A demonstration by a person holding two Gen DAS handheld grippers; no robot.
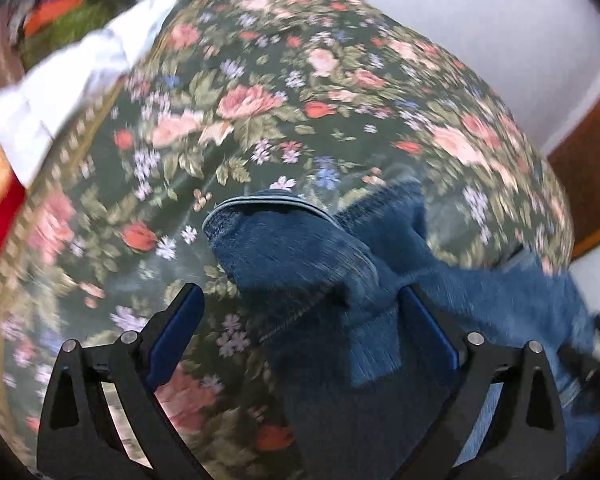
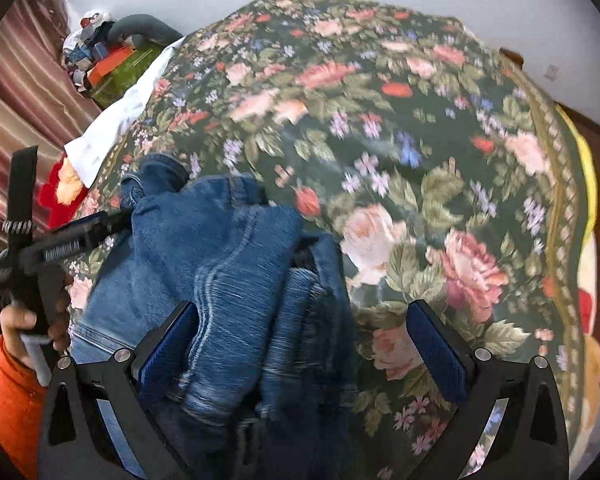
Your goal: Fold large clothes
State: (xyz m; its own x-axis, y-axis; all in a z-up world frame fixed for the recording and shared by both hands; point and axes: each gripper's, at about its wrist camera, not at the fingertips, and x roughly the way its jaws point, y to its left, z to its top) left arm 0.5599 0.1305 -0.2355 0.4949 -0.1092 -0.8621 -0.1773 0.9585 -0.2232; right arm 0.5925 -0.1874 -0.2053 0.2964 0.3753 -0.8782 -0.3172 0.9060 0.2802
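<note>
A pair of blue jeans [image 2: 220,264] lies bunched on a bed covered by a dark green floral spread [image 2: 400,128]. In the right wrist view my right gripper [image 2: 304,320] is open, with the jeans' folded layers between its left finger and the middle of the gap. In the left wrist view my left gripper [image 1: 300,304] is also open. A jeans leg [image 1: 296,248] with its hem facing away lies between the fingers, close to the right one. A hand in an orange sleeve [image 2: 12,392] holds the left gripper's body [image 2: 40,252] at the jeans' left edge.
A white cloth [image 2: 116,120] and a red and orange plush [image 2: 60,192] lie at the bed's left edge. Behind them are a green box with clutter [image 2: 116,68] and a striped curtain [image 2: 16,92]. Wooden furniture [image 1: 588,176] stands on the right.
</note>
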